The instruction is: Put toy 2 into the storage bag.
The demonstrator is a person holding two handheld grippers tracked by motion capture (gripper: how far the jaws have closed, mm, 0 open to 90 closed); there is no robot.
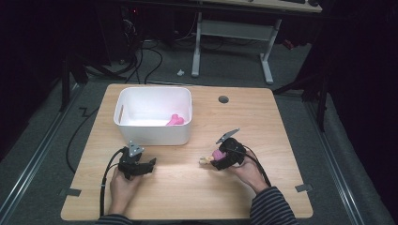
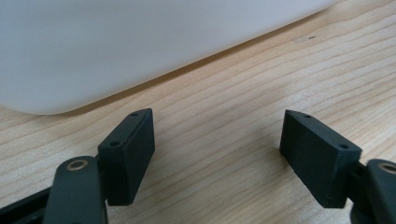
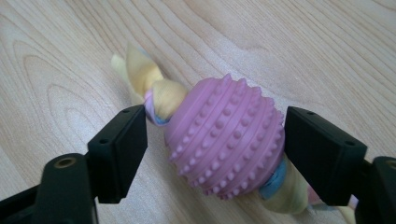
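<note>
My right gripper has its jaws spread around the knobbly pink rubber ball on a twisted pastel rope lying on the wooden table, one jaw apparently touching, so I should centre before squeezing, while my left gripper rests wide apart, empty, beside the white plastic bin.

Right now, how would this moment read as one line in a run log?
left gripper: open, empty, beside white plastic bin | right gripper: open around pink knobbly rubber ball on cloth rope | on wooden table

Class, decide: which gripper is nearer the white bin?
Left. The left gripper sits just in front of the white bin; the right gripper lies farther off to its right, around the pink toy.
</note>
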